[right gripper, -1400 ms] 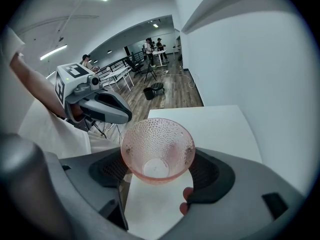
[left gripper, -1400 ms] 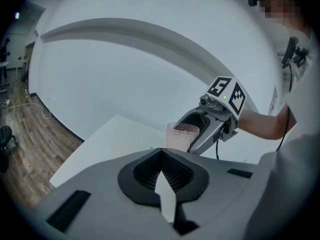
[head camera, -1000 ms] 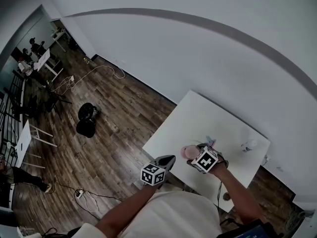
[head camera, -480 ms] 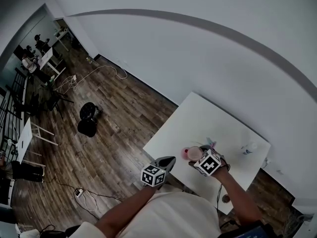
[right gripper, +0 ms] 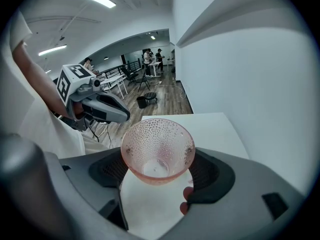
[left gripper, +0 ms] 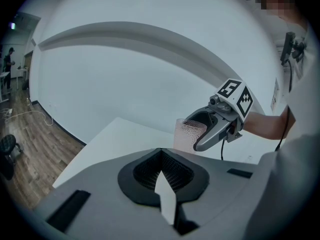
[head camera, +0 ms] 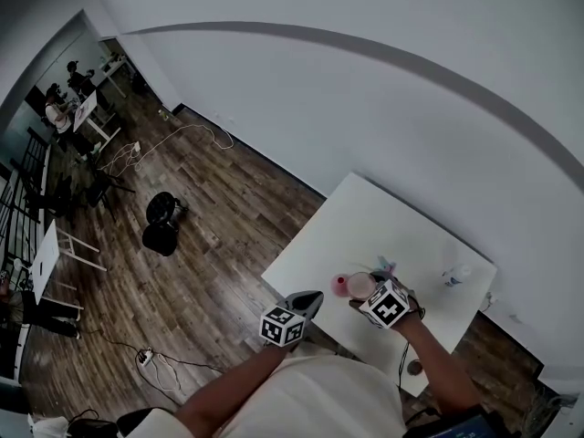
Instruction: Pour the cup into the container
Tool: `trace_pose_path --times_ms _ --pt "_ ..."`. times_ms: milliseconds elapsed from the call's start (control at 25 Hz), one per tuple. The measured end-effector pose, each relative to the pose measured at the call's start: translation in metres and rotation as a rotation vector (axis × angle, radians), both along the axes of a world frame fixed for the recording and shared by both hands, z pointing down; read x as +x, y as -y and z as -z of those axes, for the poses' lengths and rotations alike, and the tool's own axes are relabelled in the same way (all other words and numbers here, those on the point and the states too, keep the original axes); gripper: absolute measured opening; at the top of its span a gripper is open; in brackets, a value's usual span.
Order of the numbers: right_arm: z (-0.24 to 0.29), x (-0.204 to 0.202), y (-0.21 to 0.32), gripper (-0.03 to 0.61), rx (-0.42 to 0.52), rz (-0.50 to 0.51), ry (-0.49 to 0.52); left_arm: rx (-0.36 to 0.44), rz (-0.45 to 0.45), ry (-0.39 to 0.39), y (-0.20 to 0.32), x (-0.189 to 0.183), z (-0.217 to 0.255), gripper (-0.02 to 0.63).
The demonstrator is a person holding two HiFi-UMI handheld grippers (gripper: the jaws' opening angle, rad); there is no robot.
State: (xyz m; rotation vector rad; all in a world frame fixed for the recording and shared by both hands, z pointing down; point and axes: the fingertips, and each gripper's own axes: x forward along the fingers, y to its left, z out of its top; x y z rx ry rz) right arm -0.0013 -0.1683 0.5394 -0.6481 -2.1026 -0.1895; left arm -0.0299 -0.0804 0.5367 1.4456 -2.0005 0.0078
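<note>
1. The right gripper (right gripper: 159,176) has its fingers clamped on the lower wall of a pink dimpled glass cup (right gripper: 157,149). It holds the cup roughly upright above the near edge of the white surface (head camera: 365,217).
2. I judge the cup stiff, light and breakable, and its dimpled wall gives some grip. No contents show inside it. A low hold on opposite sides, as now, leaves the rim free for tipping.
3. The left gripper (left gripper: 165,199) sits at lower centre of the head view, fingers together with nothing between them. It points toward the cup and is near it but not touching.
4. Just beyond the cup lies a small pale teal item (head camera: 388,265), too small to identify. A small clear vessel (head camera: 454,273) stands well apart at the surface's far right edge, possibly the container. Nothing lies between it and the cup.
5. Farther off, at left of the head view, are the wood floor, a black stool (head camera: 160,222) and loose cables (head camera: 173,135).
</note>
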Motion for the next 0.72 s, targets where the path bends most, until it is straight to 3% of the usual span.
trace_pose_path --times_ms 720 --pt "0.01 0.012 0.012 0.37 -0.003 -0.052 0.057 -0.004 0.005 0.009 0.001 0.009 -0.001 0.011"
